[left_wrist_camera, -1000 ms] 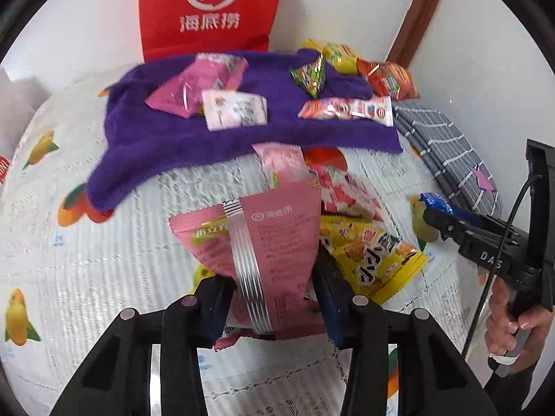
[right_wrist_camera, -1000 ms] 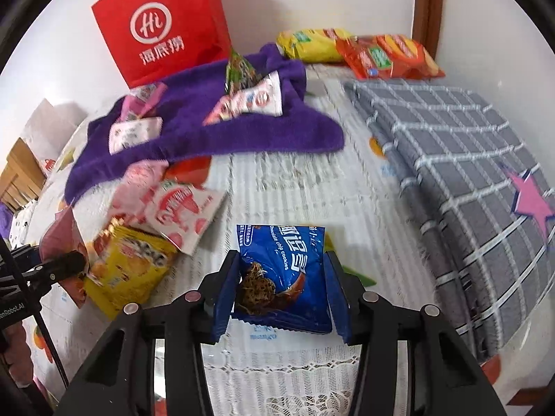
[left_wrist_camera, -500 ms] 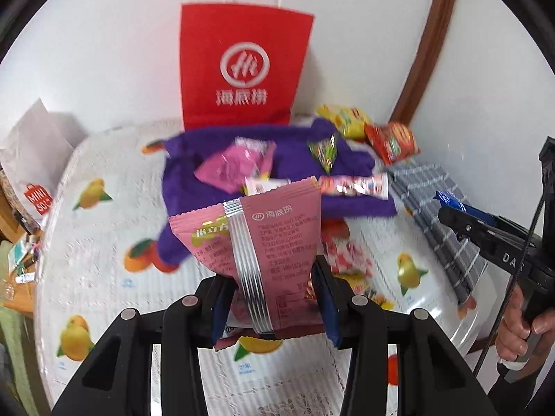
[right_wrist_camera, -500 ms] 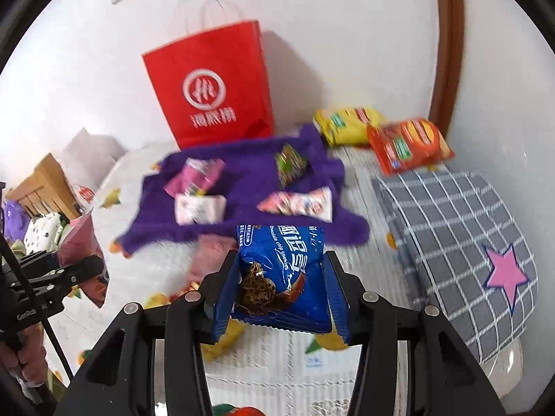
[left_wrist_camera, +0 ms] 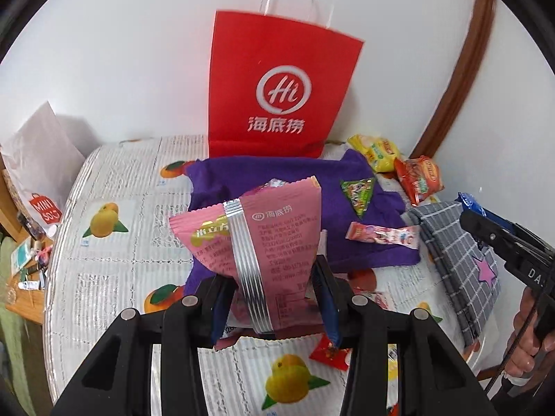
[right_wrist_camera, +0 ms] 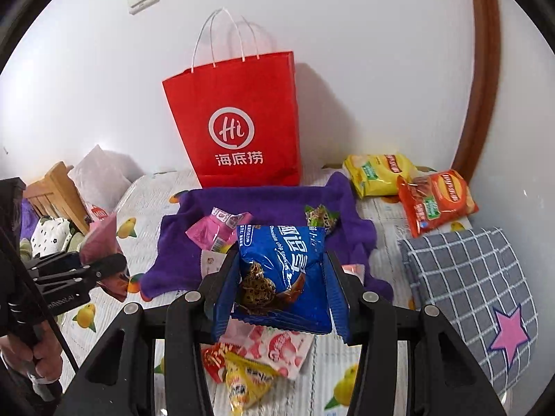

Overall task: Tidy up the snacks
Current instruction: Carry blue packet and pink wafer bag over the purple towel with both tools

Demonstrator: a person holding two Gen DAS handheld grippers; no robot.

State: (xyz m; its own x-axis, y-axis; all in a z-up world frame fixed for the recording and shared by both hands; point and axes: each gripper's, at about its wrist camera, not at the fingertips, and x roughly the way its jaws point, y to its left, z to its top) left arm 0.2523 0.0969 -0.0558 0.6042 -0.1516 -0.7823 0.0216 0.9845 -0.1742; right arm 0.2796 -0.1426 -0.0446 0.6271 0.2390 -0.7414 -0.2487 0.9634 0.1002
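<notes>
Snacks filled both claws in front of the red bag (left_wrist_camera: 277, 97): the left claw (left_wrist_camera: 274, 298) gripped a pink packet (left_wrist_camera: 263, 239), the right claw (right_wrist_camera: 282, 289) a blue cookie packet (right_wrist_camera: 288, 270), each held above the purple towel (right_wrist_camera: 263, 201) lying before that bag.

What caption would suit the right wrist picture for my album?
Right gripper holds a blue chocolate-chip cookie packet above a fruit-print tablecloth, facing a red paper bag behind a purple towel.
</notes>
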